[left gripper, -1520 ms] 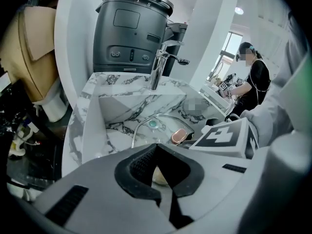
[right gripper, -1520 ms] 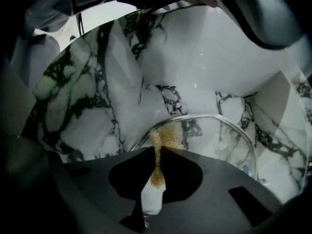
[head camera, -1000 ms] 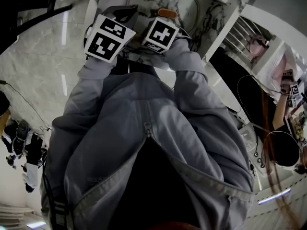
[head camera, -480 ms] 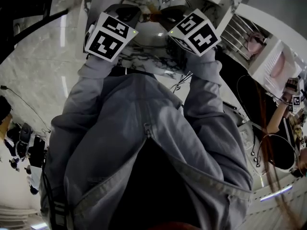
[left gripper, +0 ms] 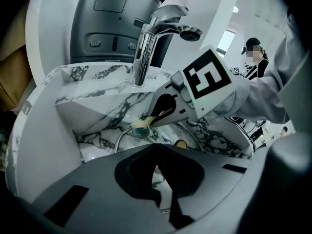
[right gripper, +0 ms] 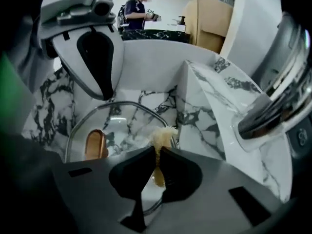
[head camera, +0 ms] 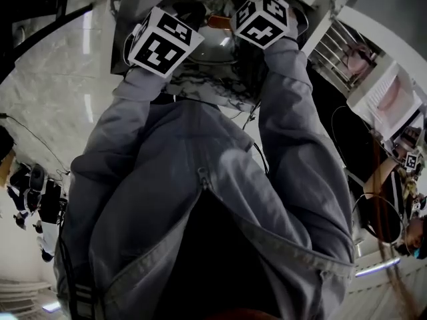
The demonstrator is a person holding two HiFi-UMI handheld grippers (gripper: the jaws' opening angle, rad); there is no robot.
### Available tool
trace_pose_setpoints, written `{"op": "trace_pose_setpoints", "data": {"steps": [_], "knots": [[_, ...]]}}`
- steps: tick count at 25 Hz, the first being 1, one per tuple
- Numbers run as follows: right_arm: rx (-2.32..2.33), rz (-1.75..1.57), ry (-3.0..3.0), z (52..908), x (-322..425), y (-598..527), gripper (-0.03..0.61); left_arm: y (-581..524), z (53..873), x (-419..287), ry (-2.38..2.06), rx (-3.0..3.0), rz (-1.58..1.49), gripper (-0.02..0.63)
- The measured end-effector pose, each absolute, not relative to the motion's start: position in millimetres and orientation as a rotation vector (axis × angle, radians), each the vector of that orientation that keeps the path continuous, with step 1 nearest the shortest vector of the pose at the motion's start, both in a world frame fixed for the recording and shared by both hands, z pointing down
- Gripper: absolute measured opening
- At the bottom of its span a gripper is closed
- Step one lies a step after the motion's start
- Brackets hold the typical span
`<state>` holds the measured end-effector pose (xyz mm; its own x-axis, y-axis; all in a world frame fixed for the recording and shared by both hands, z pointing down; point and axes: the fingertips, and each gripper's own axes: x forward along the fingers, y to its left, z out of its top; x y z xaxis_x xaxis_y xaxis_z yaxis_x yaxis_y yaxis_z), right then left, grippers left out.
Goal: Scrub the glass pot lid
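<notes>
Scrubber [right gripper: 163, 135] in right tongs [right gripper: 157, 152] shifted across lid [right gripper: 122, 118].

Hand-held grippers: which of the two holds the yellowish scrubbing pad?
The right hand-held gripper: its jaws are shut on the scrubbing pad; the left hand-held gripper grips the glass pot lid.

Head view: cam up high, facing steeply down past the person's grey zip jacket [head camera: 200, 179]. The white, black-veined marble sink [head camera: 200, 89] is far off at frame top. Left gripper view: close, low over sink, facing the chrome tap [left gripper: 146, 43]. Right gripper view: close too, looks across from the other side, tap at its right edge. Both gripper views share the round steel-rimmed glass pot lid [right gripper: 122, 126] & sink walls.
</notes>
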<state>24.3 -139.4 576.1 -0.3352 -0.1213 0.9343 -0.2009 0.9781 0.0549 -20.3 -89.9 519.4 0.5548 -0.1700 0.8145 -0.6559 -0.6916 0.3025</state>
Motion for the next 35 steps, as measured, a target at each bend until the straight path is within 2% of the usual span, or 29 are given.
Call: {"op": "trace_pose_setpoints", "data": {"steps": [7, 14, 24, 35], "knots": [[0.180, -0.100, -1.791, 604, 24, -146, 0.048, -87, 524, -23, -0.668, 2.177, 1.058, 0.015], [0.028, -0.047, -1.735, 603, 20, -116, 0.048, -79, 521, -22, -0.658, 2.183, 1.050, 0.015], [-0.113, 0.269, -1.832, 569, 14, -67, 0.048, -59, 510, -26, -0.652, 2.211, 1.034, 0.016], [-0.049, 0.119, -1.844, 546, 6, -3, 0.048, -37, 498, -36, -0.673, 2.230, 1.001, 0.015]]}}
